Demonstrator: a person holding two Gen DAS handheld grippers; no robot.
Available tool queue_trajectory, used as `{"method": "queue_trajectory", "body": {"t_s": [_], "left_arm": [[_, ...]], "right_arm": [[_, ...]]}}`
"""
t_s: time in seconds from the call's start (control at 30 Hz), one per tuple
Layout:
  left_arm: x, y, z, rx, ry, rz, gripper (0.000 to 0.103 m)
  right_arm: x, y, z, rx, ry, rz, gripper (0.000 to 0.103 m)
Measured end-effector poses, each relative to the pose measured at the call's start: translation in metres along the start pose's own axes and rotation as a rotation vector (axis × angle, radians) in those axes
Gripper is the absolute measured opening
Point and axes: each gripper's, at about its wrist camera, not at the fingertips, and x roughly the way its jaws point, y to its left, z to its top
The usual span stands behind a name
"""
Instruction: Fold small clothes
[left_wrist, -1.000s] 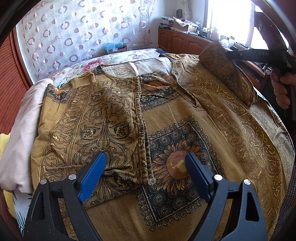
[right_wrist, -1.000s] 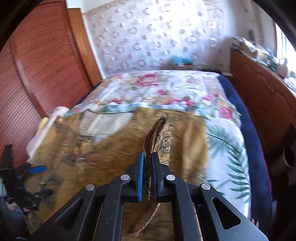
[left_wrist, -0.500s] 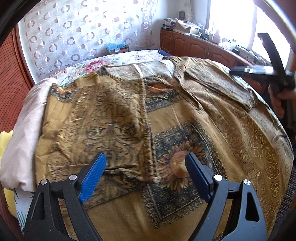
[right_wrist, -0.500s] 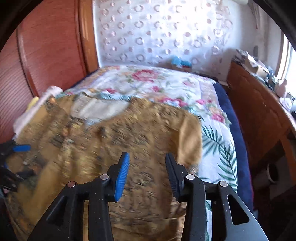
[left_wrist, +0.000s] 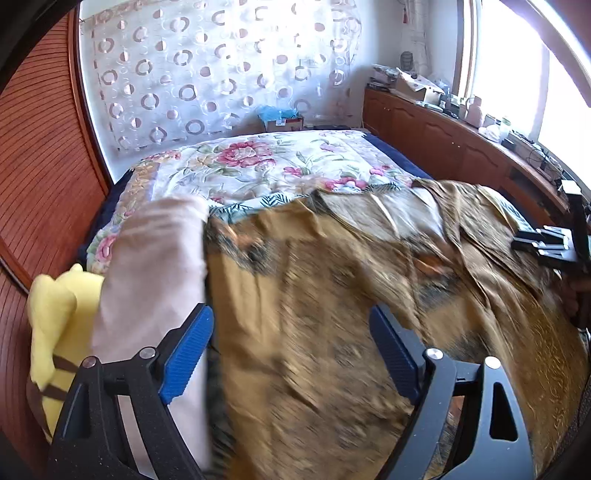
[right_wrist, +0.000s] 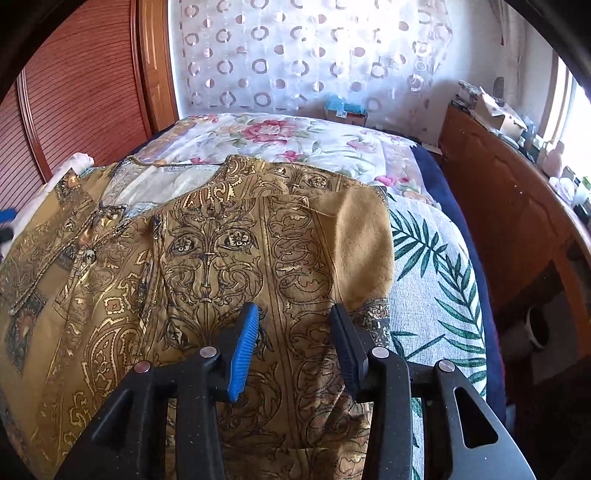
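My left hand-held gripper (left_wrist: 291, 350) has narrowed a bit, gaping empty over the shirt (left_wrist: 314, 314); right hand-held gripper (right_wrist: 295, 347), lower centre, just let go, half-open above it on the bed (right_wrist: 436, 258).

Open floral bedspread (right_wrist: 295, 144) beyond the garment (right_wrist: 221, 258); wooden cabinet (right_wrist: 509, 206) close along the right.

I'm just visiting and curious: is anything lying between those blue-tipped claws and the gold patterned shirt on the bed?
Nothing visible does. The right gripper hangs open directly over the gold shirt, with only air between. The left gripper is open above it too, though that view is blurred.
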Motion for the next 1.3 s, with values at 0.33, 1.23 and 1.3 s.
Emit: {"method": "queue_trajectory", "body": {"t_s": [0.33, 1.23, 1.3], "left_arm": [[0.053, 0.037, 0.035, -0.015, 0.105, 0.026, 0.039], [0.035, 0.077, 0.047, -0.069, 0.006, 0.103, 0.003], [0.040, 0.076, 0.045, -0.070, 0.012, 0.100, 0.003]], "right_arm": [[-0.006, -0.007, -0.008, -0.002, -0.003, -0.001, 0.042], [-0.007, -0.008, -0.009, 0.000, -0.003, 0.004, 0.043], [-0.006, -0.008, -0.009, -0.001, -0.003, 0.004, 0.043]]}}
